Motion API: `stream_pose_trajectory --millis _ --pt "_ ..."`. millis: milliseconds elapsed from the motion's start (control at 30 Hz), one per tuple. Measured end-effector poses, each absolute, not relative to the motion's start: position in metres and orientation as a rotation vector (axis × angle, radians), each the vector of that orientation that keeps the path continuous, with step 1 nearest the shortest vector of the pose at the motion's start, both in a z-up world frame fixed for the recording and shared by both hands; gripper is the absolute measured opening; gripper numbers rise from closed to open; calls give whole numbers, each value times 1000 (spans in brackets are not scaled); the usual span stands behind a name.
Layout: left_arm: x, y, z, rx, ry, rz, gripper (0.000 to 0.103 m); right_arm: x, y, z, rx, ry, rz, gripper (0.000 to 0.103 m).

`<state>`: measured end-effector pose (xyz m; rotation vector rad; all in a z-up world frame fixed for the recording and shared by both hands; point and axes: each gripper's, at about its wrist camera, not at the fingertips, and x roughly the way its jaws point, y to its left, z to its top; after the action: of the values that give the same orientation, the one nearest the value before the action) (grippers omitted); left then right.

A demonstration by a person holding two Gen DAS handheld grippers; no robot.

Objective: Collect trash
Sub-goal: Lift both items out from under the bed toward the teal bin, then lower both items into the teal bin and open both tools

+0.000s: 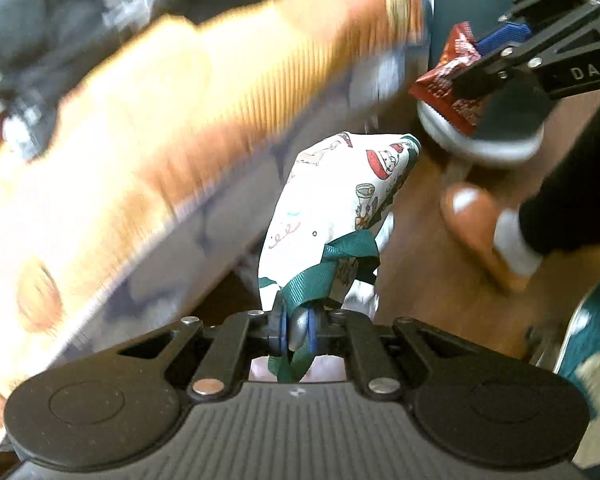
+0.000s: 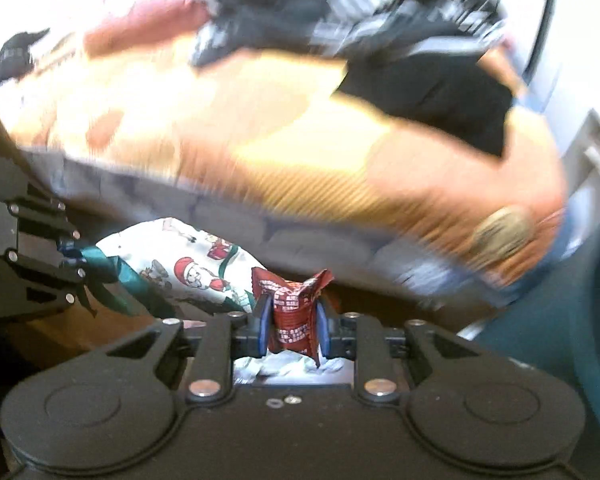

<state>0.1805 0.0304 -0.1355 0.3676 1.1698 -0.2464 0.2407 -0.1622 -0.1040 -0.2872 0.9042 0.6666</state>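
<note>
Green ribbon [image 1: 320, 276] pinched in left hand-held gripper [image 1: 296, 330]; right hand-held gripper [image 2: 290, 326] clamps red wrapper [image 2: 292, 308]; background blurred.

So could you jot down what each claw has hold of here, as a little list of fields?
left claw: shut on the green ribbon of a white printed pouch
pouch: hangs from the ribbon in front of the claw
right claw: shut on a crumpled red wrapper
background: orange ribbed fabric, blurred
below: brown floor, a person's shoe
</note>
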Motion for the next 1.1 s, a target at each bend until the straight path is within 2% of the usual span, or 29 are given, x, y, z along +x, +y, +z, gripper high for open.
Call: stream_pose_trajectory --millis 167,367,700,900,1100 --pt "190 -6 -70 373 1035 -202 9 233 -212 -47 -266 771 614 23" --pt "208 -53 -11 346 934 -174 9 233 -276 -5 -241 669 503 23" --pt "253 -145 87 273 805 -266 9 238 -373 3 -173 643 321 23" --pt "285 -203 103 225 780 -360 9 244 -402 -11 -144 670 278 23" --pt "305 -247 84 170 806 -449 9 252 -415 -29 -132 705 259 23"
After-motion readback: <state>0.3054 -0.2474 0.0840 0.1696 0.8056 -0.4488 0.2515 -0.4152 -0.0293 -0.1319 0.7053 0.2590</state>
